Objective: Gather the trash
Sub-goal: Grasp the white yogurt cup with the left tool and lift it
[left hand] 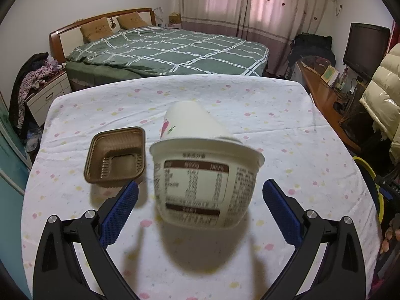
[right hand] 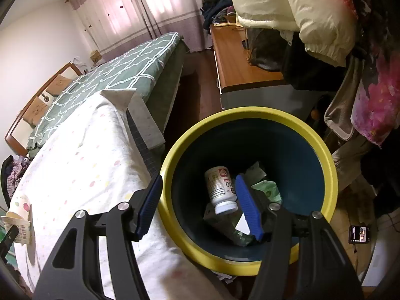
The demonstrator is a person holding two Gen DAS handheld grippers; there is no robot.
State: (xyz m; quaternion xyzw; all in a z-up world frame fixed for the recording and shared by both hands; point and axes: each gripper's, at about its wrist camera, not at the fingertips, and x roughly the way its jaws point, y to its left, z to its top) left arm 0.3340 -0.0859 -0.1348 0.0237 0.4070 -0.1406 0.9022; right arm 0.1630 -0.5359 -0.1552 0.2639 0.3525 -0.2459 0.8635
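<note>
Bottle [right hand: 221, 191] binned, right view only

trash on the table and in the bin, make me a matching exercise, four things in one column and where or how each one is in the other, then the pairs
Things:
1. white bowl
2. brown tray
3. white bottle
4. paper cup

Places or states:
A. inside the yellow-rimmed bin
B. upside down between the open fingers of the left hand-held gripper
C. empty, open side up on the tablecloth
D. lying on its side behind the bowl

Pairs: 1-B, 2-C, 3-A, 4-D
</note>
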